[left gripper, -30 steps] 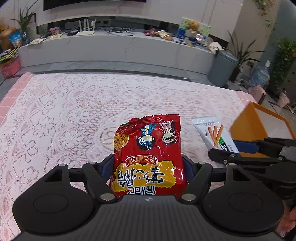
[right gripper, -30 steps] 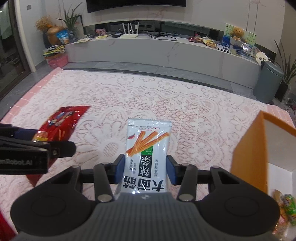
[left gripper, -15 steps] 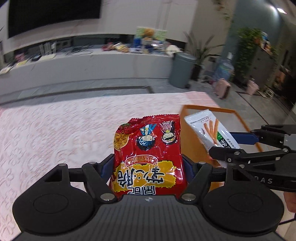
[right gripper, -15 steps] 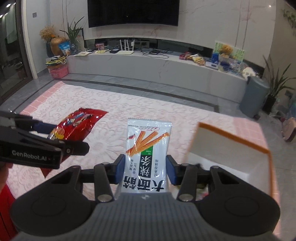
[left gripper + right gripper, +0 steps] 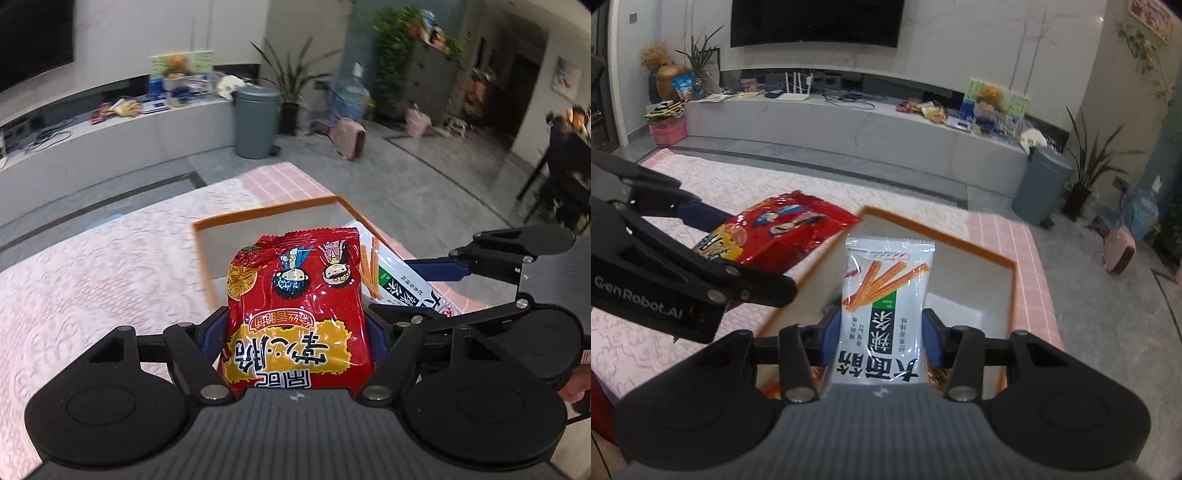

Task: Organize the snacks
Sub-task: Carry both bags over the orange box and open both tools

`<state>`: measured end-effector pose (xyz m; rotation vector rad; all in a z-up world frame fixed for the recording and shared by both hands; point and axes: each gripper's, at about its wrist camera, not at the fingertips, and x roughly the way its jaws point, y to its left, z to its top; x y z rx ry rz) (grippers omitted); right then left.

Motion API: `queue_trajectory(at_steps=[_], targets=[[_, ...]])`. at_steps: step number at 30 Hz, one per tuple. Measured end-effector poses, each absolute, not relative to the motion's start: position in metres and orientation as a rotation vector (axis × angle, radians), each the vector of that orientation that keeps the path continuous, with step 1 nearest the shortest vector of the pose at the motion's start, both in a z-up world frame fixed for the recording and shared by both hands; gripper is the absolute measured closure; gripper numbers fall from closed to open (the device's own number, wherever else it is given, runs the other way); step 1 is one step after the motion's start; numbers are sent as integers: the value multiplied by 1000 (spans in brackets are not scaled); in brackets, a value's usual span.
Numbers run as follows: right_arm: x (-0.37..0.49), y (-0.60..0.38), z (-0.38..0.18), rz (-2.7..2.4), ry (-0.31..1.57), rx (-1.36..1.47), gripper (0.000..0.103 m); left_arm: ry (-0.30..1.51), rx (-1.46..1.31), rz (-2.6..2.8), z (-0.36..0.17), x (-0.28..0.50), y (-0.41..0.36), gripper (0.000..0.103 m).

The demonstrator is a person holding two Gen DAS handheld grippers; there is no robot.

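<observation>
The left gripper [image 5: 297, 332] is clamped on a red noodle-snack packet [image 5: 295, 306], its blue pads pressing the packet's two sides, so the jaws stand wide around the bulky bag; the packet is held off the table, printed face toward the camera, its crimped top edge reaching over the near left corner of the orange-rimmed box [image 5: 258, 216]; the right gripper [image 5: 882, 328] is closed on a white packet of spicy sticks [image 5: 882, 306], gripped at its sides in the same way, and this packet hangs over the open box [image 5: 1012, 291]; from the left wrist view the white packet [image 5: 397, 280] shows just to the right of the red one and partly behind it, held in the right gripper's [image 5: 413, 291] dark fingers, the two packets close together above the box

The box has orange walls outside and a pale inside; it stands on the pink lace tablecloth [image 5: 92, 280] near the table's far right corner; low in the box, beneath the right gripper, bits of orange and yellowish wrappers [image 5: 936, 378] show past the white packet's lower edge, though what these snacks are cannot be told; the rest of the box floor in sight is bare and pale

Beyond the table stand a grey bin [image 5: 1039, 184] and a long low TV bench [image 5: 849, 122] strewn with small items
</observation>
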<state>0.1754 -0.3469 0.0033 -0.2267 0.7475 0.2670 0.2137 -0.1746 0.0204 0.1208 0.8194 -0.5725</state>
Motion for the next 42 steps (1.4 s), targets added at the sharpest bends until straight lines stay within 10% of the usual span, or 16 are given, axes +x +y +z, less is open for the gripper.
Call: queue_trajectory(at_steps=[42], targets=[[259,-365,-97,474,857,-606,53,908,531,-738,-73,252,-240,12]])
